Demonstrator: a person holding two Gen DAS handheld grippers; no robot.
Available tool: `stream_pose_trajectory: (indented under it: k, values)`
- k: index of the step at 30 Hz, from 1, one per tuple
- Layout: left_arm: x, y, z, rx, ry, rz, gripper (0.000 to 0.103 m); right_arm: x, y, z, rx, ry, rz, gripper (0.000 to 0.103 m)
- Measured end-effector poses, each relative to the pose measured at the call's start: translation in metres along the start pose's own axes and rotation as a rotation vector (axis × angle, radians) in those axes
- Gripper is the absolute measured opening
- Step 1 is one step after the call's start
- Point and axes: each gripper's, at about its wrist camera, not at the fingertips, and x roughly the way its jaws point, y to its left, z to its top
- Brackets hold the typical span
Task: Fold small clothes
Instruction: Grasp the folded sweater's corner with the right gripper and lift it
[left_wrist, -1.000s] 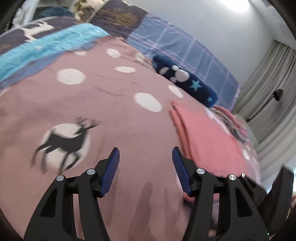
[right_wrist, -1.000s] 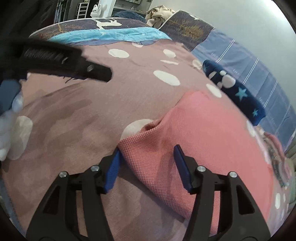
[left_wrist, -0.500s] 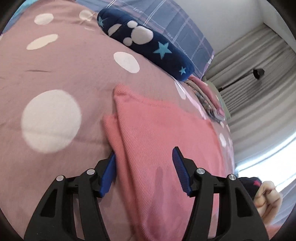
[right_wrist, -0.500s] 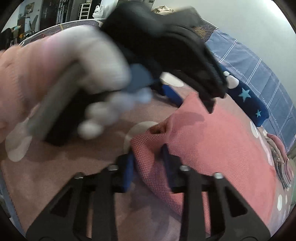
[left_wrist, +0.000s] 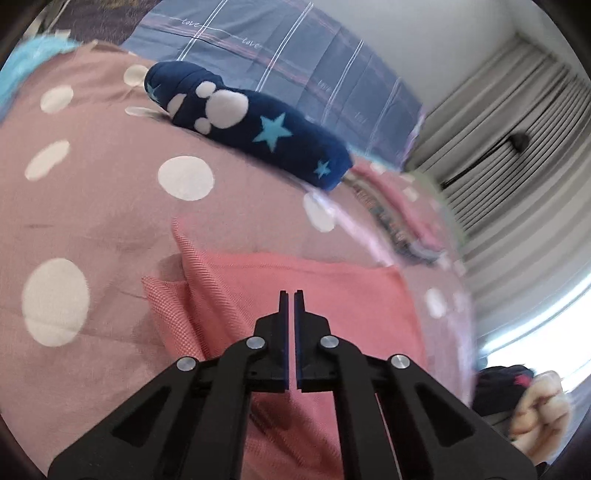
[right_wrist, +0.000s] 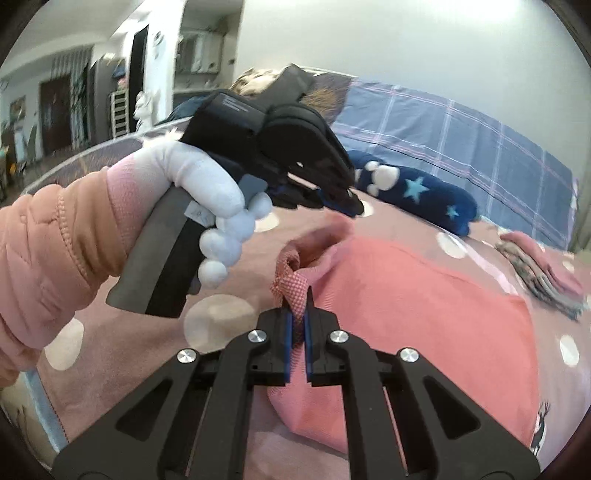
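Note:
A pink knit garment (left_wrist: 332, 295) lies on a mauve polka-dot bedspread (left_wrist: 92, 192); it also shows in the right wrist view (right_wrist: 424, 314). My left gripper (left_wrist: 290, 295) is shut, hovering over the garment's left part with nothing visible between its pads. My right gripper (right_wrist: 297, 295) is shut on a corner of the pink garment (right_wrist: 293, 284) and lifts it off the bed. The left gripper (right_wrist: 351, 205) appears in the right wrist view, held in a white-gloved hand above the garment's far edge.
A navy rolled cloth with stars and paw prints (left_wrist: 258, 133) lies at the back of the bed. Folded clothes (left_wrist: 399, 218) are stacked at the right. A blue plaid pillow (left_wrist: 295, 55) sits behind. Curtains (left_wrist: 517, 147) hang at right.
Both grippers have closed. The right one took hold of the garment's corner and raised it. The left one swung from the bedspread over the garment.

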Motion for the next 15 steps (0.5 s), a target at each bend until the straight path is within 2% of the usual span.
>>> stream_pose_trajectory:
  k: [1,2,3,4,5,7,11,15]
  values:
    - [-0.002,-0.003,0.000,0.014,-0.002,0.056,0.002,-0.001,-0.009,-0.002,0.026,0.008,0.003,0.005]
    - [-0.006,-0.004,-0.001,0.033,-0.014,0.111,0.009,-0.001,-0.015,-0.005,0.052,0.018,0.020,0.005]
    - [-0.013,0.000,-0.003,0.041,-0.030,0.150,0.017,-0.002,-0.020,-0.007,0.082,0.033,0.051,0.005]
    - [-0.019,0.005,-0.006,0.036,-0.042,0.168,0.035,-0.001,-0.025,-0.010,0.120,0.052,0.105,0.005]
    - [-0.027,0.013,-0.009,0.018,-0.060,0.181,0.039,-0.001,-0.029,-0.012,0.143,0.064,0.149,0.005]
    - [-0.041,0.033,-0.016,-0.038,-0.080,0.180,0.039,-0.001,-0.032,-0.021,0.180,0.083,0.248,0.005]
    - [-0.045,0.053,-0.033,-0.122,-0.042,0.105,0.042,0.001,-0.041,-0.030,0.244,0.107,0.311,0.005]
    - [-0.027,0.047,-0.036,-0.122,0.026,0.068,0.058,0.006,-0.047,-0.028,0.284,0.110,0.349,0.005]
